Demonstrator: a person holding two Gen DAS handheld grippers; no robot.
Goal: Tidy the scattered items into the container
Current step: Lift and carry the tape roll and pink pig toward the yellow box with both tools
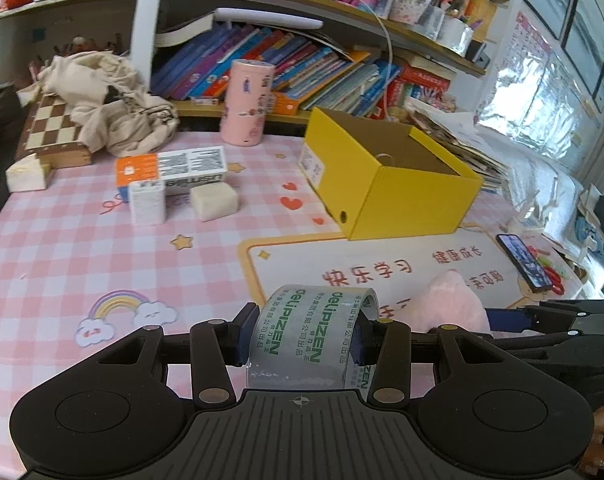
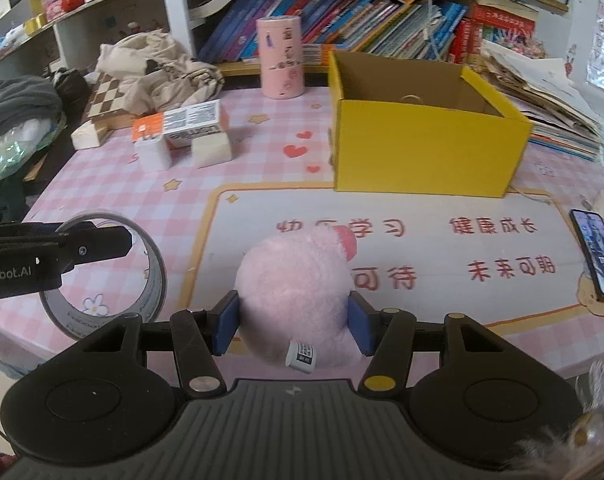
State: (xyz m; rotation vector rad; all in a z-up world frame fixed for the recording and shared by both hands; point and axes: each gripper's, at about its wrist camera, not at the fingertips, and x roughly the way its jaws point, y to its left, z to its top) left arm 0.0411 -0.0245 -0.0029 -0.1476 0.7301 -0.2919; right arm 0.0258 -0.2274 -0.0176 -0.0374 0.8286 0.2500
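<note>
Both grippers are loaded, so the step in hand looks like carrying two items toward the container.

Nearest in the left wrist view, the left gripper (image 1: 302, 334) has its blue pads pressed on the two flat sides of a roll of clear packing tape (image 1: 313, 336), which stands on edge between them, raised off the table. Nearest in the right wrist view, the right gripper (image 2: 294, 322) is clamped on a pink plush toy (image 2: 296, 292), its pads sunk into the soft body at either side and a small white tag hanging below.

Both grippers tilt downward over the pink checked table cover (image 1: 82, 248), side by side; the left one shows at 9 o'clock of the right wrist view with the tape in its grip.

Farther off, at about 1 o'clock from each gripper, the open yellow box (image 2: 421, 148) sits with its brown inside showing. The next move probably calls for bringing each load over the rim and then releasing it, one at a time so the two do not crowd each other.

Beyond, at 11 o'clock, an orange-and-white carton (image 1: 170, 166), a white packet (image 1: 148, 202) and a white block (image 1: 214, 200) wait on the cover, seemingly still to be gathered. A pink canister (image 1: 246, 102) stands at the back.
</note>
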